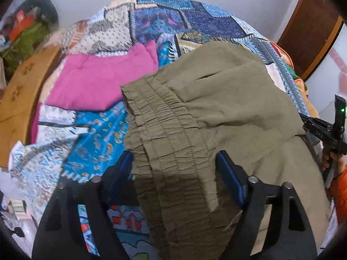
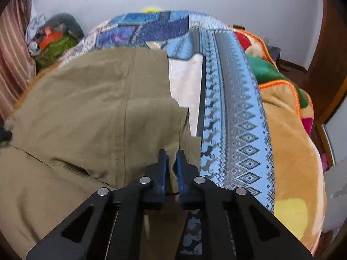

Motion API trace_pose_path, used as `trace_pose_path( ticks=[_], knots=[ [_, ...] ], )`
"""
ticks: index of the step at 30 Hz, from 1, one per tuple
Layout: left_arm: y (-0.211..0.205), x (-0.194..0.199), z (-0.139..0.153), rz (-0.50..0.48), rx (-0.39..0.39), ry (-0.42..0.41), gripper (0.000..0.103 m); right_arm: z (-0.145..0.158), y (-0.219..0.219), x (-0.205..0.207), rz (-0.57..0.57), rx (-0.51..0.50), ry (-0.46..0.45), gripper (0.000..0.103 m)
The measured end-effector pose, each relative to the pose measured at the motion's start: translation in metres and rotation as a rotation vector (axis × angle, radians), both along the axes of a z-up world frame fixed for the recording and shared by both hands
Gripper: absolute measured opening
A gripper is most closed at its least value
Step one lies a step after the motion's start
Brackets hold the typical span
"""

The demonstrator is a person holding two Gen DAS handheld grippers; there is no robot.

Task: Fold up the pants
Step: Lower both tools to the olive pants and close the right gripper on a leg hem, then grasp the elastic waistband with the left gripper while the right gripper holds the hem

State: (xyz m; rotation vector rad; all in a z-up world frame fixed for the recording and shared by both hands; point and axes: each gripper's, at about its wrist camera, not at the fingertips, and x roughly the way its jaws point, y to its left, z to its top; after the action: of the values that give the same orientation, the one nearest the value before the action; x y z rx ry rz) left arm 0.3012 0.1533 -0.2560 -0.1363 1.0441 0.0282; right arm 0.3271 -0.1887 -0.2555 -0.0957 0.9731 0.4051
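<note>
Olive-khaki pants (image 1: 216,99) lie on a patchwork bedspread (image 1: 164,19). In the left wrist view their gathered elastic waistband (image 1: 169,143) runs between my left gripper's (image 1: 175,160) blue pads, which stand wide apart around it. In the right wrist view my right gripper (image 2: 171,160) is shut on a fold at the right edge of the pants (image 2: 91,99). The right gripper's body also shows at the far right of the left wrist view (image 1: 331,130).
A folded pink garment (image 1: 95,82) lies on the bed left of the pants. A wooden bed frame (image 1: 19,93) is at left, with a clutter pile (image 1: 28,30) behind. An orange, green and red blanket (image 2: 288,117) lies to the right. A brown door frame (image 1: 312,32) stands at far right.
</note>
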Motion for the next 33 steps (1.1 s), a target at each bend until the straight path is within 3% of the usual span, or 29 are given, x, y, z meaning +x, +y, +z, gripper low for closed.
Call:
trace_pose_path(
  ticks=[8,12,14,17,19,22,28,33],
  knots=[
    [0.004,-0.004,-0.001,0.035,0.048,-0.001,0.073,-0.005,0.005,0.006,-0.008,-0.096,0.005,0.003],
    [0.014,-0.004,0.004,0.039,-0.02,0.039,0.077,-0.004,0.009,0.01,-0.008,-0.13,0.033,0.003],
    [0.019,-0.007,0.015,0.066,-0.033,0.048,0.078,0.001,0.01,0.009,0.013,-0.163,0.047,0.007],
    [0.026,-0.011,0.034,0.095,0.012,0.009,0.084,0.014,0.01,0.002,0.037,-0.228,0.049,0.018],
    [0.035,-0.009,0.044,0.111,0.041,-0.014,0.086,0.03,0.005,-0.003,0.039,-0.22,0.013,0.036],
    [0.051,0.003,0.049,0.137,0.052,-0.018,0.087,0.057,-0.002,-0.005,0.034,-0.153,-0.056,0.053],
    [0.07,0.044,0.034,0.172,0.026,0.012,0.087,0.089,0.017,0.02,0.051,-0.098,-0.144,0.06],
    [0.077,0.078,0.006,0.164,-0.005,0.06,0.087,0.076,0.04,0.063,0.049,-0.078,-0.138,0.06]
  ],
)
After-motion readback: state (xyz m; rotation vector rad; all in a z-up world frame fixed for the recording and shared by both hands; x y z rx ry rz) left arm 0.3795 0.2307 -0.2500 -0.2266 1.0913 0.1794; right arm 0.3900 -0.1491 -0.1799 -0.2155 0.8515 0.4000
